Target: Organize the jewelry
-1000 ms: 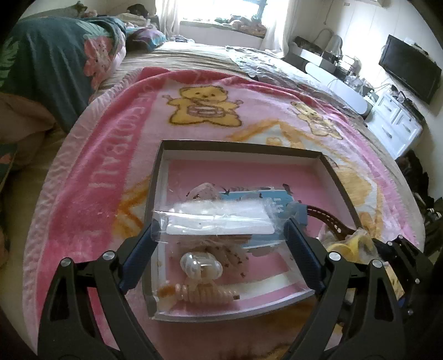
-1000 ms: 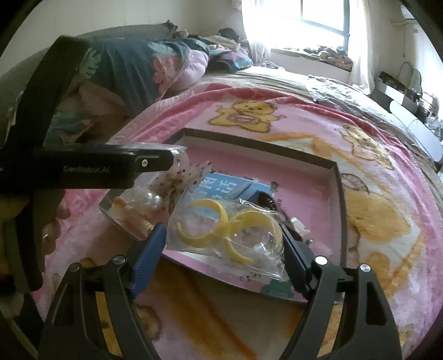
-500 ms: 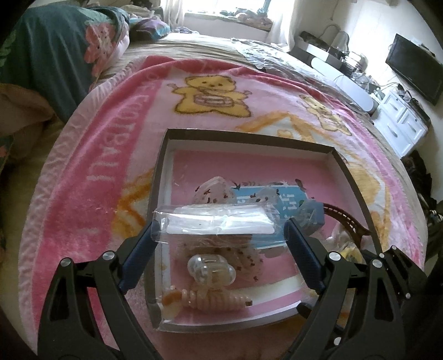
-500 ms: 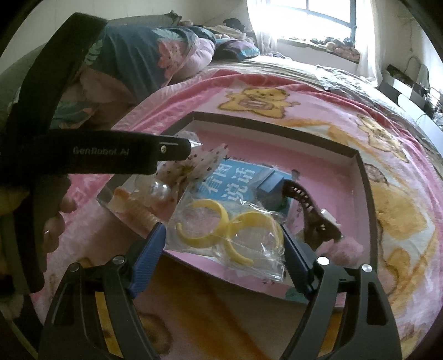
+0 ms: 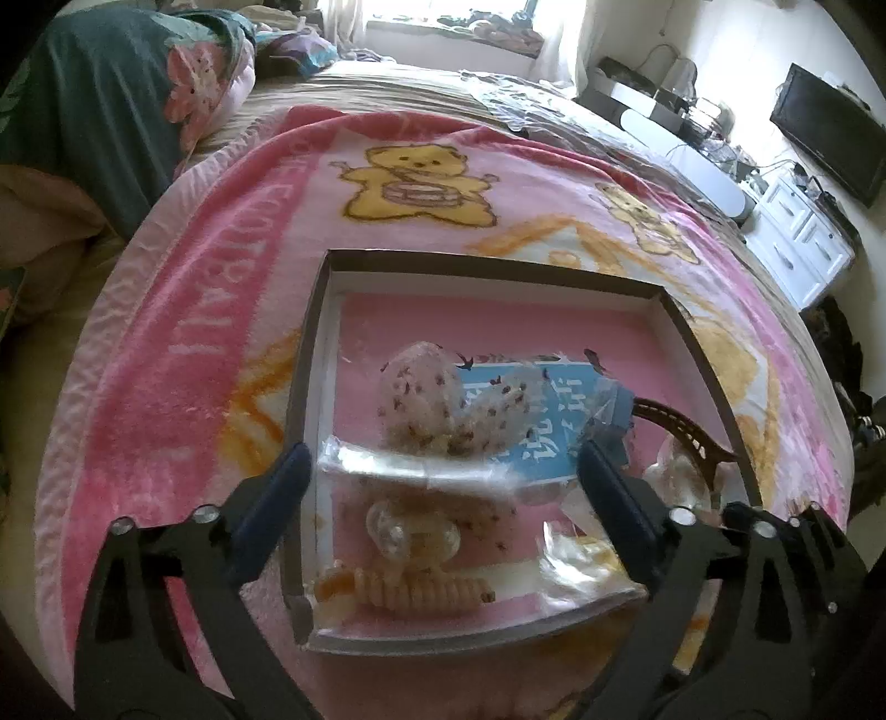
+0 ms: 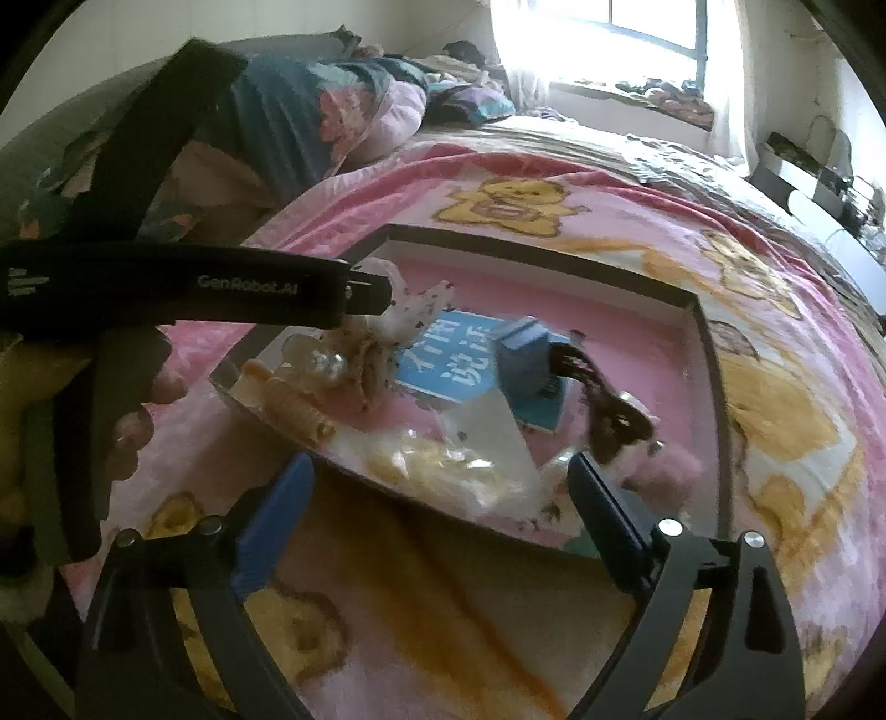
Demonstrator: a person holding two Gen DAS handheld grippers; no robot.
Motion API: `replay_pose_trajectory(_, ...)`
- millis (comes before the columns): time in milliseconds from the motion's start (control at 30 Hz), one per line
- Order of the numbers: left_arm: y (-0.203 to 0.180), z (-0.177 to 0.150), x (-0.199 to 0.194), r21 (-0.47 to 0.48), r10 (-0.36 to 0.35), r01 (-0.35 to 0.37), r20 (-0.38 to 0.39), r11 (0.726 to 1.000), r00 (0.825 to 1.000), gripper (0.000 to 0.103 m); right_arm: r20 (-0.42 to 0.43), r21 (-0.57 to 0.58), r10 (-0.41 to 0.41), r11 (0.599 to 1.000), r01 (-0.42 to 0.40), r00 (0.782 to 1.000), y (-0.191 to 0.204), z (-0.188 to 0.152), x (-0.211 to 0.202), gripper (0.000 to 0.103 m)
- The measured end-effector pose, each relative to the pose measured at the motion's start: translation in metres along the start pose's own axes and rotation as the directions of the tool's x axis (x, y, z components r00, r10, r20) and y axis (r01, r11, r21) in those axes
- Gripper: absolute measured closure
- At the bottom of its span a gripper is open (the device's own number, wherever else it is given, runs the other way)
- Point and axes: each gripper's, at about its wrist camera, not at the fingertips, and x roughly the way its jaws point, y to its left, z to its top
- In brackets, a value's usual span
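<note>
A shallow box with a pink floor (image 5: 554,327) (image 6: 653,332) lies on the bed. My left gripper (image 5: 443,473) is shut on the top strip of a clear bag (image 5: 421,526) holding a pearl hair clip and a beige coil tie, and the bag hangs over the box's near left corner. My right gripper (image 6: 440,482) stands open at the box's near edge. The clear bag of yellow rings (image 6: 443,465) lies just inside the box between the fingers, blurred. A blue card (image 5: 531,421) (image 6: 470,360), a dotted scrunchie (image 5: 421,393) and a brown hair claw (image 6: 609,404) lie in the box.
A pink teddy-bear blanket (image 5: 221,310) (image 6: 498,637) covers the bed. A dark green quilt (image 5: 99,105) is piled at the far left. White drawers (image 5: 803,243) and a television (image 5: 830,133) stand at the right. A window (image 6: 653,27) is behind the bed.
My right gripper has let go of the yellow-ring bag, which dropped into the box's near edge. My left gripper moved forward over the box with its bag still held.
</note>
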Motion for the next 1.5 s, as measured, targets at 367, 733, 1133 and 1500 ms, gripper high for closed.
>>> replay_pose_trajectory(367, -0.02, -0.011, -0.048, 0.031, -0.003, 0.001, 0.071, 1.0, 0.998, 0.01, 0.056, 0.059, -0.02, 0.998, 0.017, 0.998, -0.012, -0.02, -0.054, 0.005)
replay_pose_trajectory(733, -0.032, -0.059, -0.1, 0.042, 0.038, -0.044, 0.136, 0.998, 0.99, 0.009, 0.113, 0.121, -0.054, 0.992, 0.04, 0.992, -0.03, -0.044, -0.099, 0.004)
replay_pose_trajectory(1133, -0.042, -0.116, -0.127, 0.047, 0.026, -0.035, 0.171, 0.998, 0.985, 0.009, 0.16, 0.153, -0.046, 0.988, 0.021, 0.986, -0.027, -0.068, -0.123, 0.004)
replay_pose_trajectory(1500, -0.045, -0.147, -0.128, 0.035, 0.046, -0.052, 0.159, 0.998, 0.986, 0.009, 0.168, 0.187, -0.035, 0.982, 0.003, 0.985, -0.026, -0.087, -0.129, 0.004)
